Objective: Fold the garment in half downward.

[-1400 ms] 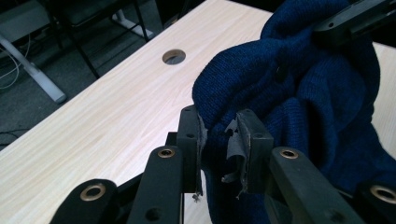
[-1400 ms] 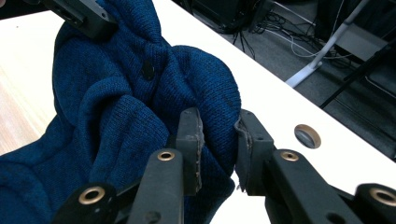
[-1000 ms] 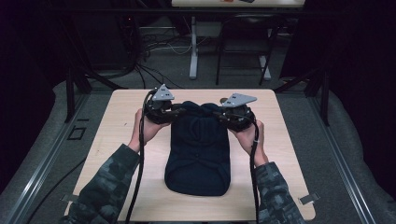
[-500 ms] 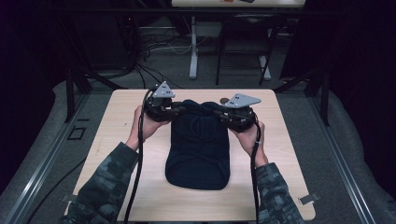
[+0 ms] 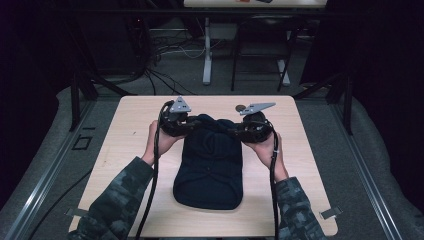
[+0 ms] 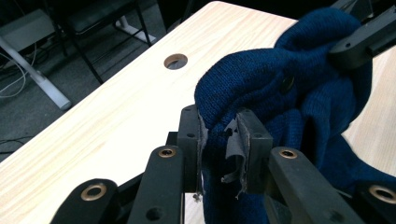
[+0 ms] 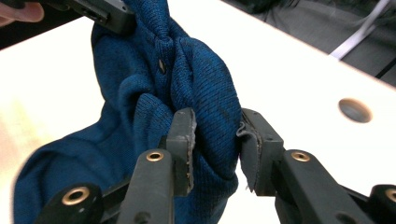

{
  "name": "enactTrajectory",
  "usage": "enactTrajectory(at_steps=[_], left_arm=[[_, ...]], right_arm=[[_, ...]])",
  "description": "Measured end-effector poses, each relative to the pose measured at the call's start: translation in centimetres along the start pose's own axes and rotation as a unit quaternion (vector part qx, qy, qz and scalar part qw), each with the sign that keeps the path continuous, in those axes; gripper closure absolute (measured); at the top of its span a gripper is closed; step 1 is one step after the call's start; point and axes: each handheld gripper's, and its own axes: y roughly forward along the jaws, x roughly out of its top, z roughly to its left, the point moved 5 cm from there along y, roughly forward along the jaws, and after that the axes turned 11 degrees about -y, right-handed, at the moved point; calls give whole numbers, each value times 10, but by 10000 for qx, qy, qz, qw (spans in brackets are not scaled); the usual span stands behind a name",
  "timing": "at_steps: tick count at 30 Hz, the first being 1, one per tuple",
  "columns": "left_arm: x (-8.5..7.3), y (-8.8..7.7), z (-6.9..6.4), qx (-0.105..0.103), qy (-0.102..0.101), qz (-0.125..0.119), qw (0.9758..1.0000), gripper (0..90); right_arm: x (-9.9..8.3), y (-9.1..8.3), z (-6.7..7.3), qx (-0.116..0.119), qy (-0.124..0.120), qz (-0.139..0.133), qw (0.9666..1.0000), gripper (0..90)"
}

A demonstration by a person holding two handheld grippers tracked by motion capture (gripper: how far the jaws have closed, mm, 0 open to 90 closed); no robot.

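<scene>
- The dark blue knitted garment (image 5: 209,165) is lying lengthwise on the middle of the pale wooden table (image 5: 125,125), its far end bunched and raised between the two tools.
- The left gripper (image 6: 222,140) is clamping a fold of the knit, pads pressed tight on it.
- The right gripper (image 7: 215,140) is pinching another thick fold; its jaws have just been opening a little, though the wool is still filling the gap and touching both pads.
- Risk, as I judge it: that loosening side is likely slipping off first, so the far end could be dropping unevenly and creasing.
- The frayed grey pad liners could be snagging the loose ribbed loops.
- The knit is looking soft, stretchy and thick; the table is smooth, with a round hole (image 6: 176,60).
</scene>
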Motion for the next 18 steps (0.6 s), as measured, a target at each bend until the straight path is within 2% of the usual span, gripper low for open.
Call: enactTrajectory(at_steps=[3,4,7,11,14,16,18], left_arm=[[-1,2,-1,-38,30,26,10000,745],[-2,2,-2,-60,58,62,9999,744],[-7,3,-3,-86,72,151,9998,742],[-16,5,-1,-219,-37,267,9994,725],[-22,6,-1,-564,-163,420,9974,694],[-27,7,-3,-684,-138,591,9958,669],[-31,8,-5,-665,-76,690,9954,655]], right_arm=[[-3,2,-1,139,279,129,9994,688],[-4,2,-2,163,276,204,9993,700],[-6,3,1,108,292,182,9994,723],[-7,5,6,-116,0,83,9999,740],[-6,8,8,-230,-172,53,9996,744],[-6,10,7,-258,-245,96,9993,745],[-5,12,6,-243,-263,137,9993,744]])
